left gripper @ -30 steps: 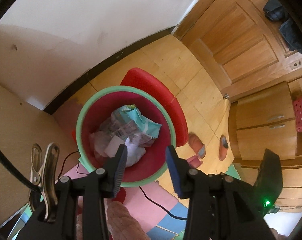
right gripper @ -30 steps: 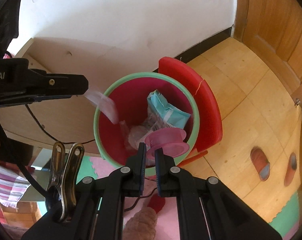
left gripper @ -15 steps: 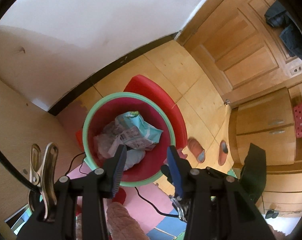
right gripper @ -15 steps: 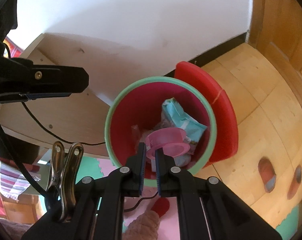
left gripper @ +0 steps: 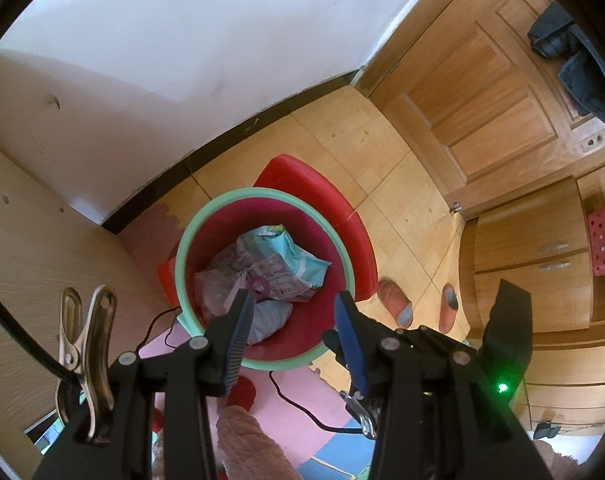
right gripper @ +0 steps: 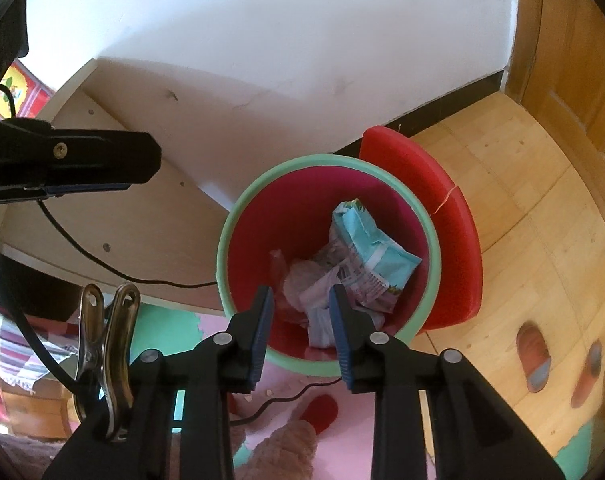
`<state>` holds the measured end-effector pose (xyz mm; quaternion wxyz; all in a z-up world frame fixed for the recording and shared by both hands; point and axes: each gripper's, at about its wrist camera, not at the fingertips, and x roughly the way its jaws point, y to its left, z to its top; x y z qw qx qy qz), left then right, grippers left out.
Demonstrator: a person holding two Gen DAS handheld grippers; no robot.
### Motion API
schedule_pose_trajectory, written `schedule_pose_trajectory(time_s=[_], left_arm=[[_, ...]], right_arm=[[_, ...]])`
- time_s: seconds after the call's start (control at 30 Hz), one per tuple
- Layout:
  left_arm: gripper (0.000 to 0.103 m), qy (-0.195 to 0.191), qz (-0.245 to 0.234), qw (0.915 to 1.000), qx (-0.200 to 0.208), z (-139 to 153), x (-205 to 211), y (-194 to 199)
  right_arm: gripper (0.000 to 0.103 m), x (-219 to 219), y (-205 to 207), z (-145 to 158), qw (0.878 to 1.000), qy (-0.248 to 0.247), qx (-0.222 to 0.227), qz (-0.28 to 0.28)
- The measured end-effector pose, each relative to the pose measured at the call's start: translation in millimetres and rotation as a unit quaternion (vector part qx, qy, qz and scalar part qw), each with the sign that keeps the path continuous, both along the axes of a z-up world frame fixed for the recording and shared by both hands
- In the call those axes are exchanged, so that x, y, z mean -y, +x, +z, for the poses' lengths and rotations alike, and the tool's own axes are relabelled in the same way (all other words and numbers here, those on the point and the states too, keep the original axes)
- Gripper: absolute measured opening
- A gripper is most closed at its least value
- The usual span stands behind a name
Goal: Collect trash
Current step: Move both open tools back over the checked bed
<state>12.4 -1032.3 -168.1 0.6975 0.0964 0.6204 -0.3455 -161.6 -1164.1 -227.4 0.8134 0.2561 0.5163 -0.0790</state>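
A red bin with a green rim (left gripper: 262,193) (right gripper: 326,159) stands on the floor below both grippers. Inside lie a teal snack bag (left gripper: 288,250) (right gripper: 376,250), crumpled white paper (left gripper: 268,316) (right gripper: 318,314) and a pink spool (left gripper: 258,283). My left gripper (left gripper: 292,298) hangs open over the bin's near side with nothing between its pads. The jaws of my right gripper (right gripper: 299,292) are opening above the bin's near rim, and nothing is between them. The right wrist view does not show the spool.
A red lid (left gripper: 322,194) (right gripper: 426,184) leans behind the bin. A pale wooden panel (right gripper: 134,224) stands close on the left, and a black cable (left gripper: 298,408) crosses the pink foam mat. Two slippers (left gripper: 398,306) (right gripper: 536,356) lie on the wooden floor to the right.
The right gripper, shut on the pink spool before, has opened and the spool now lies in the bin. A white scrap fell from the left gripper a second ago.
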Motion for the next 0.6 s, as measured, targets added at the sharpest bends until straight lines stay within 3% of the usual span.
schedule_pose_trajectory(time_s=[0.6], left_arm=[[0.044, -0.018, 0.002, 0.9997, 0.015, 33, -34, -18]], right_arm=[[0.03, -15, -12, 42, 1.0, -0.018, 0.017, -0.006]])
